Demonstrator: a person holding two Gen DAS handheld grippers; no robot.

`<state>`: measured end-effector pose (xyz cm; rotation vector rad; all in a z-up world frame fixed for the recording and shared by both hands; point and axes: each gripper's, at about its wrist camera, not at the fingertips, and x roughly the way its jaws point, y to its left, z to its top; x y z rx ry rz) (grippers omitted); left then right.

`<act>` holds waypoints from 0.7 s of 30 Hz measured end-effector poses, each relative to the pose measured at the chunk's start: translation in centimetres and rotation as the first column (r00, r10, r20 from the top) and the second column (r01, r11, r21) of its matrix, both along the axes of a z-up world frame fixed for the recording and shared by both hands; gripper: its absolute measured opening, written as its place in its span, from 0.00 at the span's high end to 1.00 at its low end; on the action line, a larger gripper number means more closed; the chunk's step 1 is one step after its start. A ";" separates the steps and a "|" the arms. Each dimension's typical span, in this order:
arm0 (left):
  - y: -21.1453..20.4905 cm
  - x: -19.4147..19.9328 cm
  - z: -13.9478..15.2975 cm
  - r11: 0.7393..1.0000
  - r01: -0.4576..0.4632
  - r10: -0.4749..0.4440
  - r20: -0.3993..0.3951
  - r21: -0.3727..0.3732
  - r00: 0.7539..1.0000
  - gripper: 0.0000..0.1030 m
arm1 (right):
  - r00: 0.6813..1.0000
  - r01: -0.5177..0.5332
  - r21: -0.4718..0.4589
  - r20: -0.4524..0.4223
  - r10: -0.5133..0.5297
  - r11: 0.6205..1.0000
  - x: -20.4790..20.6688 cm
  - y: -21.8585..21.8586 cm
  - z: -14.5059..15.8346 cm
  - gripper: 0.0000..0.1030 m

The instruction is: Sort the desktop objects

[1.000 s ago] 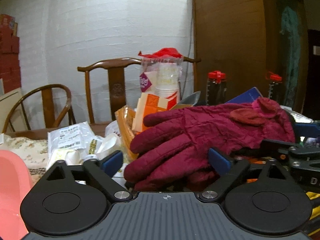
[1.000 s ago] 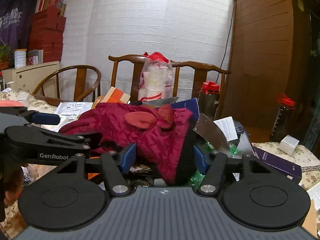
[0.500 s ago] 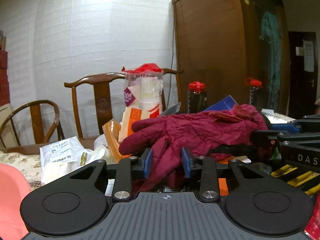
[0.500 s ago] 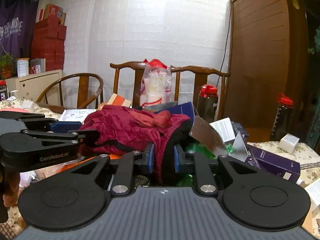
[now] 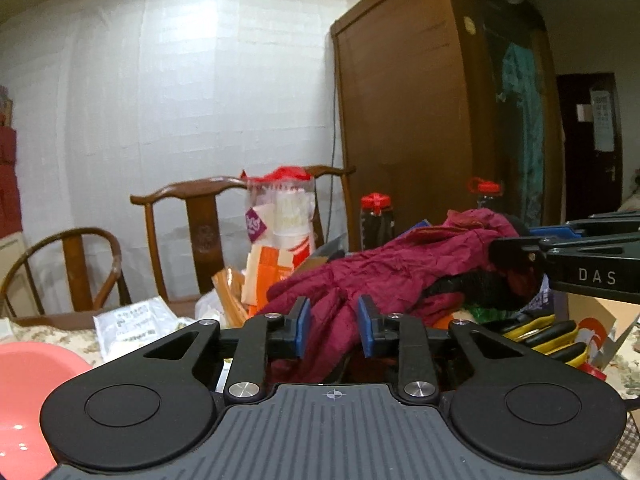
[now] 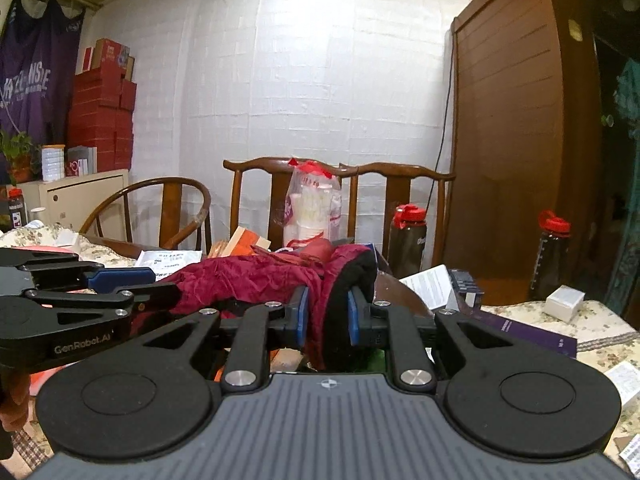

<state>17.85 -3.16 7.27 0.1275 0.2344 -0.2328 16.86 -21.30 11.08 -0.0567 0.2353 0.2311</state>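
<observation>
While I watch through both wrist cameras, I read the scene from left to right. At the far left sits a pink basin (image 5: pixel 28 380) on the cluttered worktop (image 6: pixel 532 312), then a white printed packet (image 5: pixel 134 320). Next comes my left hand-held gripper (image 5: pixel 333 326), its blue pads clenched on the finger end of a maroon glove (image 5: pixel 384 276). The glove stretches rightward above the clutter, sagging a little in the middle. At its cuff end, my right hand-held gripper (image 6: pixel 327 318) is clamped on the maroon fabric and its black lining. Behind the glove stands a clear bag of paper cups (image 6: pixel 312 208) against wooden chairs (image 6: pixel 396 184), with two dark bottles with red caps (image 6: pixel 408 236) further right.

I judge the step in hand to be carrying the glove, held at both ends, to its sorting place. To do it well, I would keep both grips firm, move the two grippers together at matching height, and avoid pulling them apart, since the soft fabric could slip from the pads. I would lift clear of the bag and bottles.
</observation>
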 end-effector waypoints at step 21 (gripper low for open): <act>-0.6 0.2 -3.3 0.998 0.015 -0.009 -0.109 0.063 0.994 0.24 | 1.000 0.007 -0.002 -0.011 -0.007 1.000 -2.3 -1.1 -1.1 0.79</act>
